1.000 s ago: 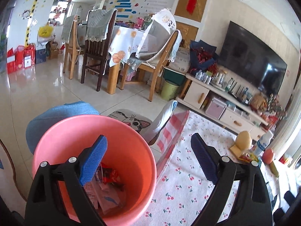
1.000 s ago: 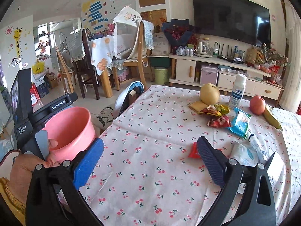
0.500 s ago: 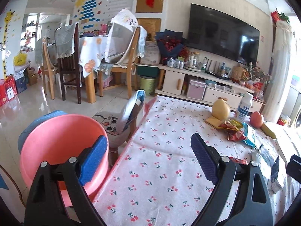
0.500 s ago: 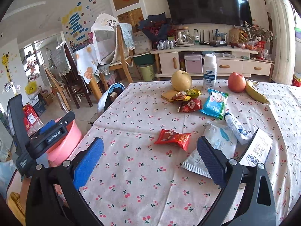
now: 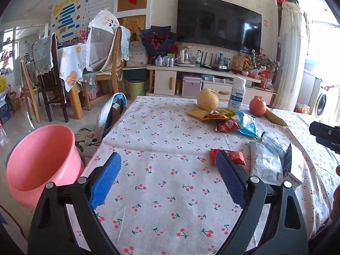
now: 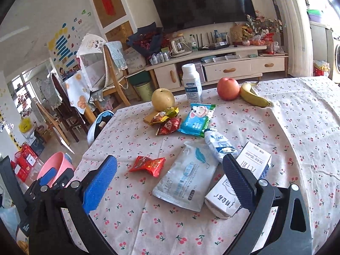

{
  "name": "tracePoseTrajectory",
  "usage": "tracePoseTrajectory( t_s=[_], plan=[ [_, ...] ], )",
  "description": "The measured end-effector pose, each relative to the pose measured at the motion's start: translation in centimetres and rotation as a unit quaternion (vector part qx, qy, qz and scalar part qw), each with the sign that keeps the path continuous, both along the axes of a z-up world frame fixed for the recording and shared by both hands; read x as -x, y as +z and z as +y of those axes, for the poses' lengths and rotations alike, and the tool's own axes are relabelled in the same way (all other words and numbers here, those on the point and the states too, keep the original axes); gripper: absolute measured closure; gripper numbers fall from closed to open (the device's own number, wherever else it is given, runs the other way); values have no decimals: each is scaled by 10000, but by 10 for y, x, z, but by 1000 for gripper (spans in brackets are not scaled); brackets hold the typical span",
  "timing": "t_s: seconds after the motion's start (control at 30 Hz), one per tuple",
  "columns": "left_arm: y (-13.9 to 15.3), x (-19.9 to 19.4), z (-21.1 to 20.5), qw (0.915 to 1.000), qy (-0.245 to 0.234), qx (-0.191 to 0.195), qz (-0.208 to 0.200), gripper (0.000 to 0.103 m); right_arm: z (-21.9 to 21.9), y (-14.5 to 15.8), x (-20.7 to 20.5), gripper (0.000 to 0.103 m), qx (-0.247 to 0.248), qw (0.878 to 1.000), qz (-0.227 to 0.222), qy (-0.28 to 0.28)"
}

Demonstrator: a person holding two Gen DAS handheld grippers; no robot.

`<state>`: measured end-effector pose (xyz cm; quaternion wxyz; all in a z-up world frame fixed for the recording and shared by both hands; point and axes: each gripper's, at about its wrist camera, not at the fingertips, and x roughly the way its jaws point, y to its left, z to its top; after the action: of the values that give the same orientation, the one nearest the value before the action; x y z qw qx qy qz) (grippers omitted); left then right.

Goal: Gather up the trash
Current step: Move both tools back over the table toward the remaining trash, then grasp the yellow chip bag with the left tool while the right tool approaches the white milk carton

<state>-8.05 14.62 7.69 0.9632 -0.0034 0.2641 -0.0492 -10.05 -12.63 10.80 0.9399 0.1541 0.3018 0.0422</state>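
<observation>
While the trash lies scattered over the cherry-print tablecloth [image 6: 136, 212], the nearest piece is a crinkled red foil wrapper [image 6: 147, 165], flat on the cloth between the two tongs. Just beside it to the right sits a pale, matt, flat pouch [image 6: 187, 178] with blue print, and touching that a white paper carton [image 6: 240, 182] lies on its side, partly behind a blue pad. A squeezed white-and-blue tube [image 6: 218, 144] rests above the pouch. Farther back lie a glossy teal wipes packet [image 6: 196, 120], a small red sachet [image 6: 169, 126] and a yellow crumpled wrapper [image 6: 163, 114], clustered against a round yellow pear [image 6: 163, 102]. A white plastic bottle [image 6: 192, 82] stands upright behind them, with a smooth red apple [image 6: 228, 88] touching a curved banana [image 6: 252, 96]. Off the table's left edge stands a pink plastic bucket [image 5: 40, 161], round and smooth-walled. The left gripper [image 5: 167, 182] has its ribbed blue pads spread wide with nothing between them; the right gripper [image 6: 170, 184] is likewise spread and empty, hanging over the pouch
</observation>
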Motion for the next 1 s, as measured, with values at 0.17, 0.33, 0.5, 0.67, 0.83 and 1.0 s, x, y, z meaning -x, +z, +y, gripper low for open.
tracePoseTrajectory(
  t_s=[0.17, 0.33, 0.5, 0.67, 0.83, 1.0],
  plan=[
    [-6, 9, -27, 9994, -319, -133, 62, 12, -26, 0, 3, 5, -193, 9997, -10, -152],
    [-9, 15, -54, 9976, -644, -232, 81, 12, -47, 2, 3, 5, -239, 9992, -4, -309],
    [-10, 18, -78, 9950, -933, -326, 106, 12, -67, -1, 5, 5, -269, 9982, 53, -530],
    [-11, 15, -95, 9929, -1108, -401, 133, 12, -91, -12, 0, 5, -490, 9954, 268, -773],
    [-7, -9, -111, 9914, -1228, -418, 180, 12, -107, -23, -10, 5, -619, 9927, 450, -935],
    [3, -60, -132, 9910, -1261, -379, 256, 12, -113, -31, -29, 5, -650, 9923, 542, -900]
  ],
)
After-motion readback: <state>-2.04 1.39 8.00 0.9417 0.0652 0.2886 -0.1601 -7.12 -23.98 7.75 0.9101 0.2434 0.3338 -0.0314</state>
